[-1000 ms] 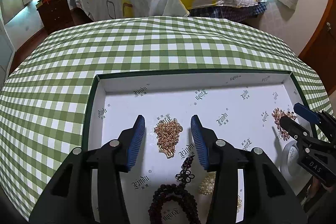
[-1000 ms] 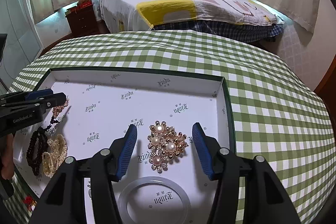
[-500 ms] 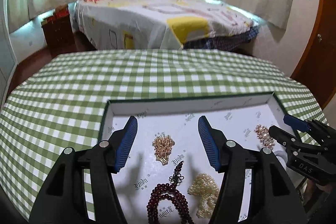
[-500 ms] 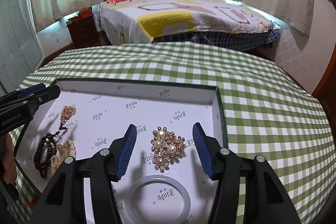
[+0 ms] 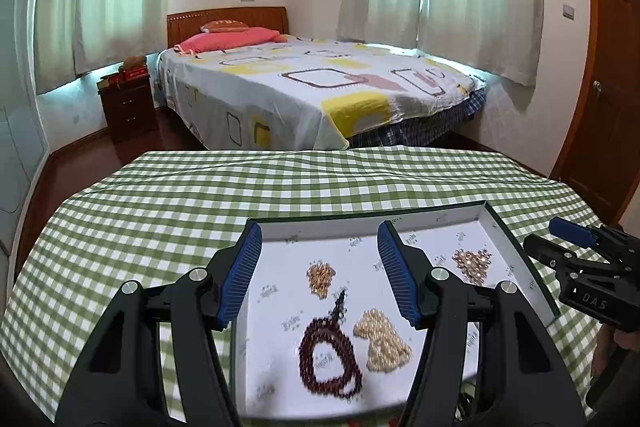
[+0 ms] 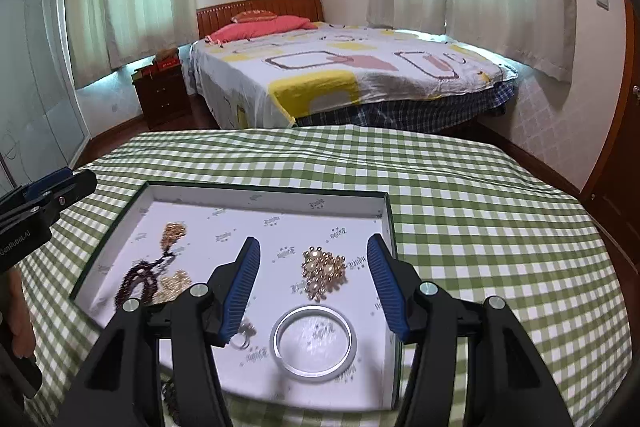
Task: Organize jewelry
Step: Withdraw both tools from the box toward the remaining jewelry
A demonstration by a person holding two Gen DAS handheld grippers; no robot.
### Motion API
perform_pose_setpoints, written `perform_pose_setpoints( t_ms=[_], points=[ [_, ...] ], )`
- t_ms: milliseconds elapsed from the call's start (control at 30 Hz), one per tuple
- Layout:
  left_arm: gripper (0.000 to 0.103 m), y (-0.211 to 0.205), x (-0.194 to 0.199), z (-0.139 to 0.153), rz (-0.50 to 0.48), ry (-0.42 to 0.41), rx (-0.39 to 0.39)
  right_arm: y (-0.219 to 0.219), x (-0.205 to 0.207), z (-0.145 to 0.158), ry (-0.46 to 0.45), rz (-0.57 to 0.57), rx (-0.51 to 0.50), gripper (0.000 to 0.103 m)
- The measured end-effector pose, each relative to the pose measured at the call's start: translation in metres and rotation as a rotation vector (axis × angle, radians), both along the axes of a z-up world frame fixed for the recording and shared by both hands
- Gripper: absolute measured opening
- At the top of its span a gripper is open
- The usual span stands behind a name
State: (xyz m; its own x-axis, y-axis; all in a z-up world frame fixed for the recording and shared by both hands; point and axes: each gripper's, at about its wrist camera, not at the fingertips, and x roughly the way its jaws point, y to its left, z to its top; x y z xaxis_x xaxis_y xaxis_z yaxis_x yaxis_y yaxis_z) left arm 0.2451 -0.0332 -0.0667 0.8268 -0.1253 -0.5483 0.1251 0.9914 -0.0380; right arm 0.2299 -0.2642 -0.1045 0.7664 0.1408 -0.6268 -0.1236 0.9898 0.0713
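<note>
Your left hand-held gripper (image 5: 320, 275) and right hand-held gripper (image 6: 314, 285) both hang open and empty above the tray (image 6: 276, 195) on the worktop (image 6: 460, 195). The brooch (image 6: 323, 271) lies at the bangle's (image 6: 313, 343) twelve o'clock, spaced apart so nothing tangles.

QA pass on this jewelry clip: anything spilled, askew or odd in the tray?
Nothing spilled or damaged. The gold chain, dark bead bracelet, pearl strand, pearl brooch, bangle and small ring all lie inside the tray; the beads and pearls are merely bunched together.
</note>
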Motion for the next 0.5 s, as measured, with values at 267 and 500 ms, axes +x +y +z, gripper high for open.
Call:
perform_pose_setpoints(
  t_ms=[267,500],
  points=[
    [0.059,0.005,-0.046,-0.003,0.009,-0.006,0.0,-0.003,-0.041,0.001,-0.01,-0.015,0.009,0.055],
    [0.059,0.01,-0.079,-0.019,0.01,0.013,-0.003,-0.009,-0.073,-0.015,0.007,-0.033,0.005,0.055]
  ],
)
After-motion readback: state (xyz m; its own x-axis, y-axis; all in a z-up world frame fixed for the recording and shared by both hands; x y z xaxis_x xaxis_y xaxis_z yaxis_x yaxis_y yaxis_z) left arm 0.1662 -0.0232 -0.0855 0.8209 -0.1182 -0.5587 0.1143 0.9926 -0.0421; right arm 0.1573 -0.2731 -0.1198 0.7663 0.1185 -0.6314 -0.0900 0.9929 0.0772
